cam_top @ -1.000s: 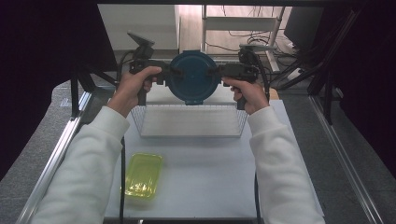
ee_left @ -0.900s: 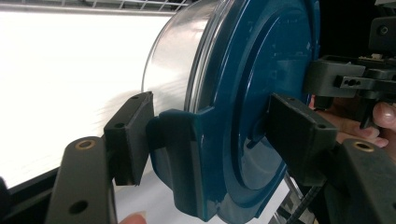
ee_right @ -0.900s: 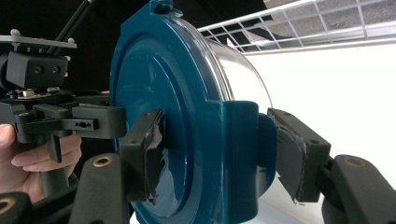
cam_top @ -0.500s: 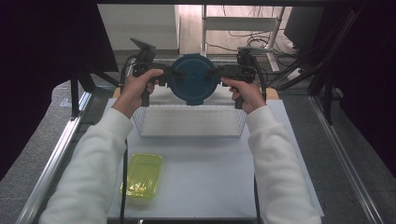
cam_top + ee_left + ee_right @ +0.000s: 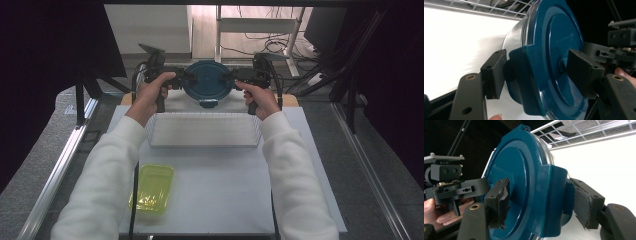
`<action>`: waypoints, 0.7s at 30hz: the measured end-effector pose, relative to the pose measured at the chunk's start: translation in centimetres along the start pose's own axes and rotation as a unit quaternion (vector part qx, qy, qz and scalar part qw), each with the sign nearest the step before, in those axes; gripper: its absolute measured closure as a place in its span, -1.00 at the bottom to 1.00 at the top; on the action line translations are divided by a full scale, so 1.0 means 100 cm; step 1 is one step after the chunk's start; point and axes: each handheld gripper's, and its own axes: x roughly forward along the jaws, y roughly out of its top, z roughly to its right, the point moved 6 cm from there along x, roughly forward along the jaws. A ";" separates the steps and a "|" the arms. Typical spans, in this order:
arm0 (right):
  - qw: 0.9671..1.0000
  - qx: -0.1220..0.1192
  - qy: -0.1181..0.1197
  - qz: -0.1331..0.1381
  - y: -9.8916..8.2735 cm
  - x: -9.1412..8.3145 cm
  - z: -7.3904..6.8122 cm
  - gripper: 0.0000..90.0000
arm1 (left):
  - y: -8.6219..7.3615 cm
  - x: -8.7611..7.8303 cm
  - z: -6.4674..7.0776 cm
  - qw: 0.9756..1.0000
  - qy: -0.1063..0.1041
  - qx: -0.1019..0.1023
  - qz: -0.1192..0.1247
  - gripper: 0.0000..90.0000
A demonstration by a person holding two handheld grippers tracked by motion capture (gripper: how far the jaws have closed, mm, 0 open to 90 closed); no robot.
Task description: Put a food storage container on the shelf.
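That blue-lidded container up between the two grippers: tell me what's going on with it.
A person holds a round container with a blue lid in the air between two grippers, beyond a wire basket on the white table. The left gripper clamps a lid tab on one side. The right gripper straddles the opposite tab, and its jaws have just been opening. A yellow tray sits near the table's front left.
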 end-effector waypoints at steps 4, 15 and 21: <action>1.000 0.013 0.003 -0.001 0.000 0.005 0.005 -0.25 | -0.002 0.003 -0.005 1.000 -0.006 -0.009 0.002 -0.30; 1.000 -0.009 -0.008 0.010 -0.003 0.010 0.003 -0.53 | -0.003 0.006 -0.008 1.000 0.008 0.010 0.027 -0.50; 0.998 -0.047 -0.021 0.041 -0.004 0.002 -0.007 -0.82 | -0.004 -0.001 -0.008 0.998 0.017 0.037 0.051 -0.71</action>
